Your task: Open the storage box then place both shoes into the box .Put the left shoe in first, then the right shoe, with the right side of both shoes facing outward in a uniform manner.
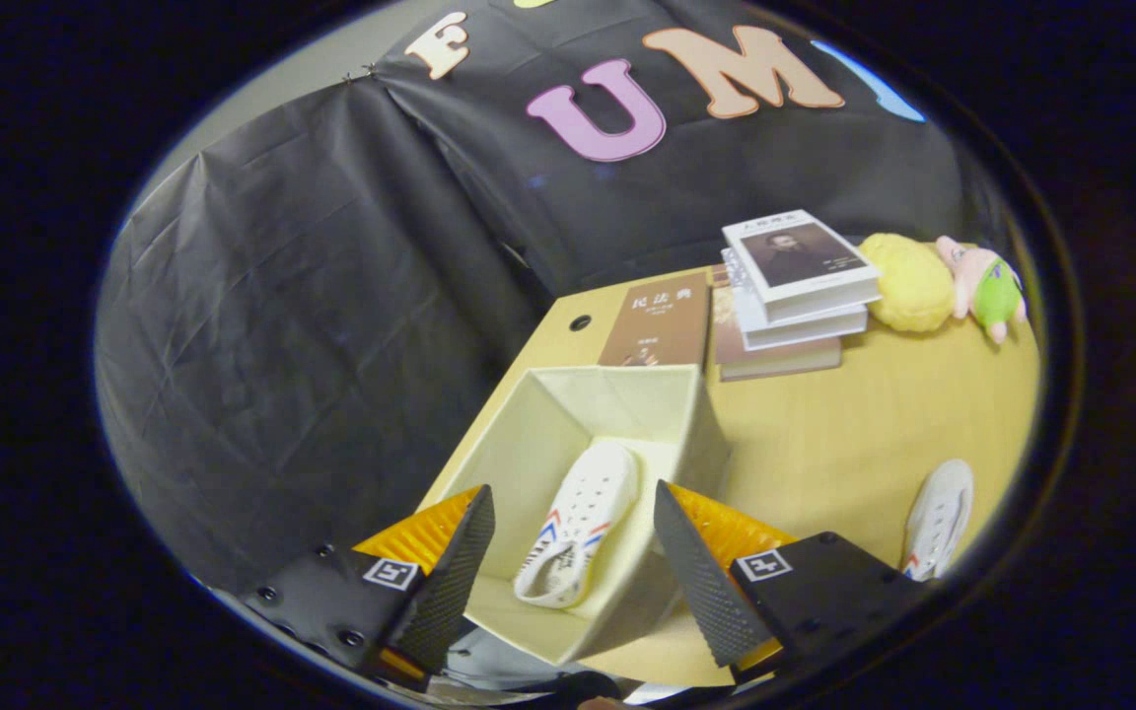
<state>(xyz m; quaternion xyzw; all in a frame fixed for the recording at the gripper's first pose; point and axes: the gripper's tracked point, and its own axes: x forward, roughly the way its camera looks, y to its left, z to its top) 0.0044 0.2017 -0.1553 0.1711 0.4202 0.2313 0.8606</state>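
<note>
The cream fabric storage box (672,414) stands open on the wooden table, below and just ahead of my fingers. One white shoe (578,523) with red and blue side stripes lies on its side inside the box, between my two fingers and well beneath them. My gripper (573,552) hangs open above the box with nothing held. The second white shoe (938,518) lies on the table to the right of the box, beyond my right finger (696,572).
Behind the box lies a brown book (657,320), and beside it a stack of books (795,291). A yellow plush toy (933,281) rests at the far right. The table (854,424) ends close by the box's left side.
</note>
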